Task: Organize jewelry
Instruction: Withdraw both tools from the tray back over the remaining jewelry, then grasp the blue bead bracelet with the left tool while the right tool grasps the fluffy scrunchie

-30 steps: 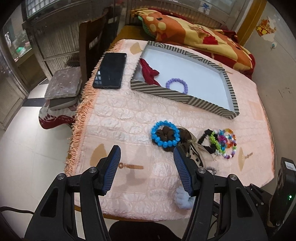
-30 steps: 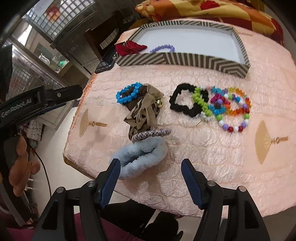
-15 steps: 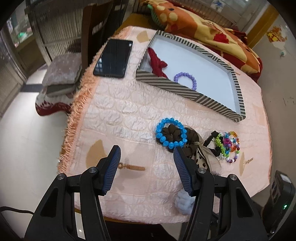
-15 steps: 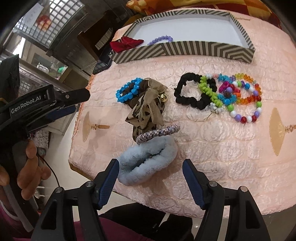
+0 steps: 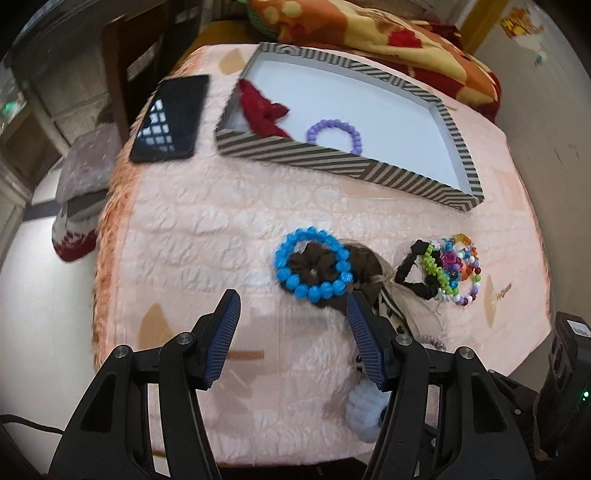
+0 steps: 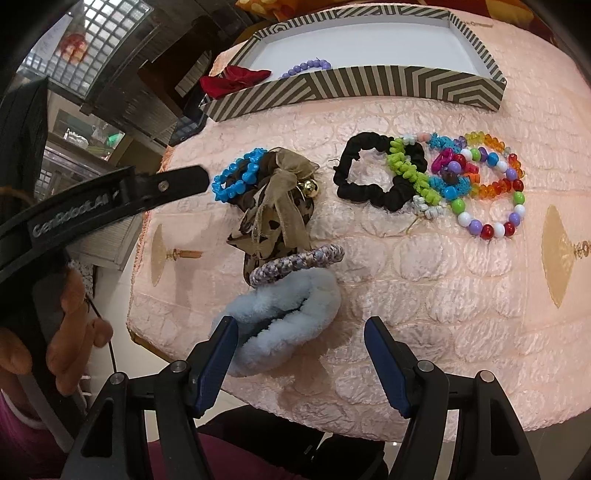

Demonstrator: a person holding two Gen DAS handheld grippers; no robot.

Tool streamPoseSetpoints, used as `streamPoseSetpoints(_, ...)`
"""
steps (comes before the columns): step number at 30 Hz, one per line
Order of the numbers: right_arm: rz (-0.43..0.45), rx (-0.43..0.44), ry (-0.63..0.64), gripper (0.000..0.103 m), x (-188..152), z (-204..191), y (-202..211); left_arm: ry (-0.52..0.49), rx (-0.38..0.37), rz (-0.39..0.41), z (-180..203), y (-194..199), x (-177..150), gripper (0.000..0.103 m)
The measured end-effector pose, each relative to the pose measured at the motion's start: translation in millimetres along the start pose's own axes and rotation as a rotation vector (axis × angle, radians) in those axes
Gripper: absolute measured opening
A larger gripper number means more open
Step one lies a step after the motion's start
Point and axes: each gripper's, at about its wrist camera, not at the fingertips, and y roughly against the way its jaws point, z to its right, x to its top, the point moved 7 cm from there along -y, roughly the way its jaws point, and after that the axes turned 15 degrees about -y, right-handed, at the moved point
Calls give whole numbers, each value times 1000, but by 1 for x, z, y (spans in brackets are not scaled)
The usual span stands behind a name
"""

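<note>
A striped tray (image 5: 332, 157) at the table's far side holds a red cloth bow (image 5: 262, 110) and a purple bead bracelet (image 5: 334, 133). A blue bead bracelet (image 5: 314, 264) lies on a brown scrunchie, just beyond my open, empty left gripper (image 5: 293, 306). In the right wrist view, my open, empty right gripper (image 6: 301, 334) hovers over a fluffy light-blue scrunchie (image 6: 280, 314). Beyond it lie a lilac braided band (image 6: 295, 262), a leopard bow scrunchie (image 6: 277, 206), a black scrunchie (image 6: 373, 181) and several colourful bead bracelets (image 6: 476, 184).
A black phone (image 5: 170, 118) lies left of the tray near the table's fringed left edge. A chair with a cushion (image 5: 85, 162) stands off the left side. A patterned blanket (image 5: 369, 33) lies behind the tray. The left gripper's body (image 6: 110, 199) shows in the right wrist view.
My left gripper has moved forward toward the blue bead bracelet. My right gripper has moved closer over the light-blue scrunchie. Both stayed open.
</note>
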Motion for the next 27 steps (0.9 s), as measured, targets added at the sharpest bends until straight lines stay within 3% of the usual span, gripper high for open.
streamPoseSetpoints(6,-2,-2,-10,69,1,2,-4,-138,-21,-29,15,-15,12,60)
streamPoseSetpoints(12,-11,-2,-23,69,4,6,-5,-205,-35,-63,24,-30,15,58)
streamPoseSetpoints(14,-14,0,-25,69,5,7,-5,-216,-32,-74,24,-35,16,49)
streamPoseSetpoints(16,-16,3,-26,69,6,7,-6,-217,-36,-88,23,-41,16,33)
streamPoseSetpoints(20,-2,4,-20,68,8,4,-6,-204,-60,-96,22,-46,18,19)
streamPoseSetpoints(21,5,4,-14,63,9,4,-6,-205,-62,-92,21,-45,18,14)
streamPoseSetpoints(22,15,8,-6,45,10,3,-6,-202,-69,-86,21,-44,19,10)
streamPoseSetpoints(23,19,10,1,37,11,2,-6,-194,-80,-82,19,-42,19,9)
streamPoseSetpoints(27,50,-15,43,19,11,-1,-2,-155,-127,-69,12,-35,21,7)
